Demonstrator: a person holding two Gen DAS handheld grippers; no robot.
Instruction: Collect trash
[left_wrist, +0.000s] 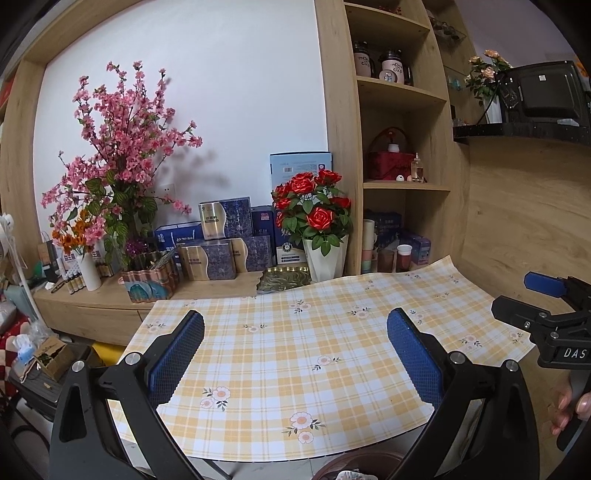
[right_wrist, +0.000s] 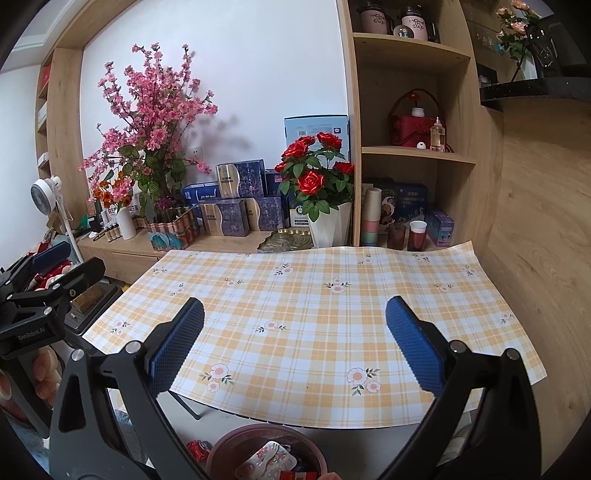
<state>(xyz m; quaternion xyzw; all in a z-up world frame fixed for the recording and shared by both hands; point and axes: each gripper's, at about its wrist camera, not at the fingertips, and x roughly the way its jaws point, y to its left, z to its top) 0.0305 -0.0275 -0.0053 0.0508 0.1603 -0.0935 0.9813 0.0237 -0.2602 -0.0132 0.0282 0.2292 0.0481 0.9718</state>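
Note:
A round brown trash bin (right_wrist: 236, 441) stands on the floor below the table's near edge; wrappers and a plastic spoon packet (right_wrist: 267, 459) lie inside it. Its rim also shows at the bottom of the left wrist view (left_wrist: 354, 459). My left gripper (left_wrist: 295, 350) is open and empty above the checked tablecloth (left_wrist: 295, 354). My right gripper (right_wrist: 295, 339) is open and empty above the same cloth (right_wrist: 314, 317). No loose trash shows on the cloth. Each gripper shows at the edge of the other's view: the right gripper (left_wrist: 517, 302) and the left gripper (right_wrist: 70, 266).
A wooden sideboard (right_wrist: 221, 240) behind the table carries a pink blossom arrangement (right_wrist: 155, 122), a red rose pot (right_wrist: 317, 184), blue boxes (right_wrist: 236, 206) and a green tray (right_wrist: 288, 240). Shelves (right_wrist: 413, 151) hold cups and jars. A wooden wall (right_wrist: 535, 221) stands at right. A fan (right_wrist: 48, 192) stands at left.

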